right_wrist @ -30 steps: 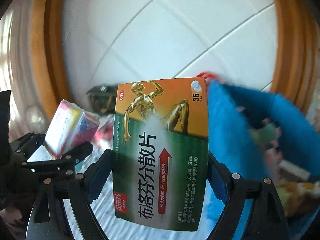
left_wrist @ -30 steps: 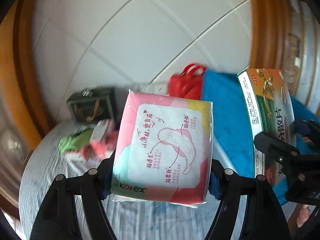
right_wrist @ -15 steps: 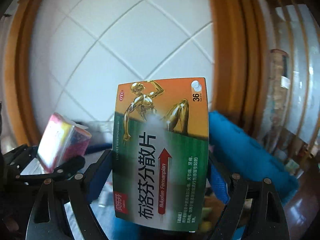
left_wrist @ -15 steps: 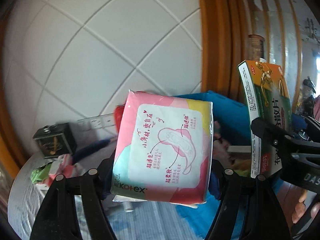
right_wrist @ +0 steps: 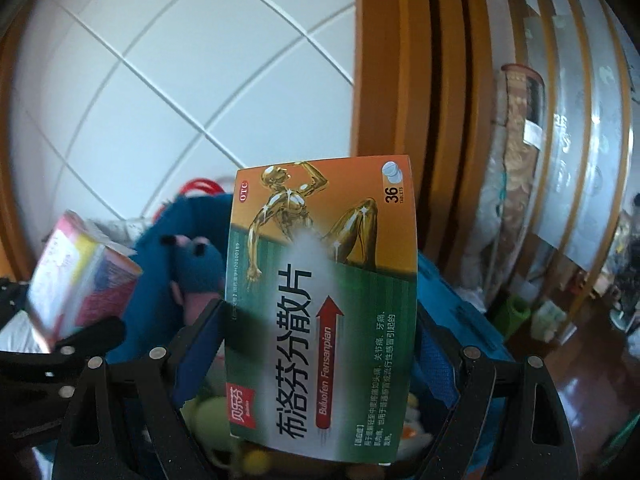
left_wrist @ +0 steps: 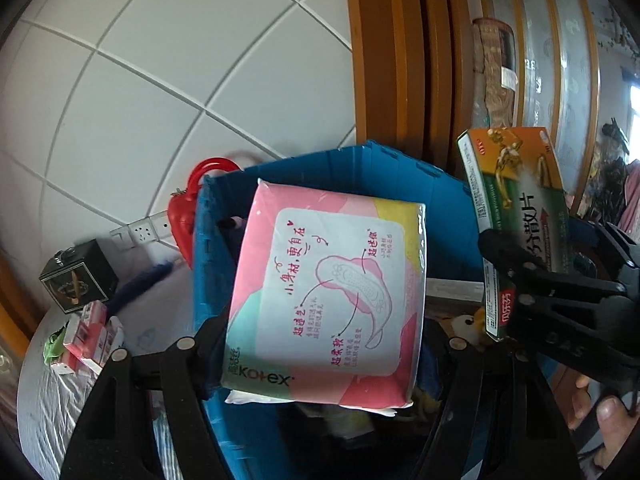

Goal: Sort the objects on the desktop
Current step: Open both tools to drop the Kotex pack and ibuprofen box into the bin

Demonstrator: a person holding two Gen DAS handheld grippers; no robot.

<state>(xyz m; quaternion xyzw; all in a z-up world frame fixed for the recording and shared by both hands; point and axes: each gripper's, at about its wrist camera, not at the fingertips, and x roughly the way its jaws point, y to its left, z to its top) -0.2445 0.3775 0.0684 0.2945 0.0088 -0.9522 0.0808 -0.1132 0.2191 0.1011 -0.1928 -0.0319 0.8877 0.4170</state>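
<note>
My left gripper (left_wrist: 320, 344) is shut on a pink Kotex pad pack (left_wrist: 328, 292), held over the open blue bin (left_wrist: 360, 164). My right gripper (right_wrist: 320, 344) is shut on an orange-and-green medicine box (right_wrist: 324, 304), also above the blue bin (right_wrist: 452, 296). In the left wrist view the medicine box (left_wrist: 516, 216) and the right gripper sit at the right. In the right wrist view the pad pack (right_wrist: 80, 276) appears at the left. A blue plush toy (right_wrist: 188, 264) and other small items lie inside the bin.
A red plastic case (left_wrist: 188, 208) leans behind the bin against the white tiled wall. A dark small box (left_wrist: 78, 282), pink cartons (left_wrist: 90, 336) and a green scrap lie on the grey cloth-covered table at left. A wooden door frame (left_wrist: 400, 52) rises at right.
Both grippers have travelled to the right with their loads, from over the table to above the blue bin. The bin's inside has come into view and the table items have slid to the left.
</note>
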